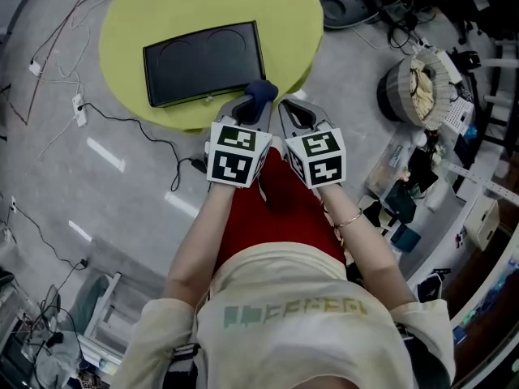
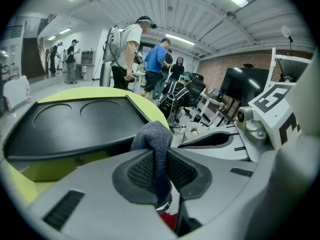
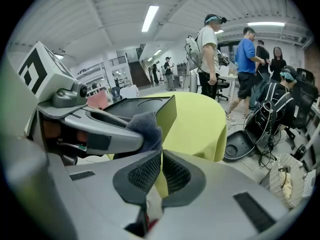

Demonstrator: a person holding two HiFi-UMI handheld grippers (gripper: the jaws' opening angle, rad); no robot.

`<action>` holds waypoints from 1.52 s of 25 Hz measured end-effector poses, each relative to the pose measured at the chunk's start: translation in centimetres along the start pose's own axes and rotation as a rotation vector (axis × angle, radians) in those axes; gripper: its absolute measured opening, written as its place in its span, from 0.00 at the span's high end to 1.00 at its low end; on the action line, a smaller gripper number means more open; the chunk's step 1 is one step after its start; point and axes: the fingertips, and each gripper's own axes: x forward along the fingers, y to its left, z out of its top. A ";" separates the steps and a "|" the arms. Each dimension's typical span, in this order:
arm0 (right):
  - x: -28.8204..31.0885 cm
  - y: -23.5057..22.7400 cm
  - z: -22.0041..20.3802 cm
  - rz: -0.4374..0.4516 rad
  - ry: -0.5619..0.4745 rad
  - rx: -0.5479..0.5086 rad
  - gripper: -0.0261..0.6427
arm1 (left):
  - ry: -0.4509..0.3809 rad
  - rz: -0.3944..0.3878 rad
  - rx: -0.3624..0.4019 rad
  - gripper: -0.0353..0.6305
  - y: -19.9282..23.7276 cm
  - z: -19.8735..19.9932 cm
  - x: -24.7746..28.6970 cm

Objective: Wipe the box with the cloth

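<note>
Close under the head camera, the forearms lead to the left gripper [image 1: 256,104] and the right gripper [image 1: 292,113], side by side; the black box [image 1: 203,61] lies just ahead of their jaws on the yellow table [image 1: 154,6].

From the left gripper view, the jaws are clamped on the grey cloth [image 2: 152,134], which sticks out past the tips, short of the box.

From the right gripper view, the jaws are closed and empty.

I judge wiping is not begun; next, the cloth must go forward and down, flat onto the lid.

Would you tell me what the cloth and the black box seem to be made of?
The cloth: soft knitted or terry fabric, dark blue-grey, judging by its fuzzy weave. The black box: probably moulded plastic, matte, with two smooth circles pressed into its top.
</note>
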 end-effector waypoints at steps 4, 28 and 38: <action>1.4 1.1 0.3 -0.005 0.017 -0.015 0.90 | -0.006 0.002 -0.040 0.85 2.4 -0.9 -0.8; 5.2 11.0 2.7 0.042 0.086 -0.152 0.90 | -0.090 0.218 -0.314 0.85 17.5 -6.9 -14.3; 6.0 15.0 4.1 0.070 0.072 -0.200 0.90 | -0.124 0.316 -0.362 0.85 22.2 -8.8 -20.3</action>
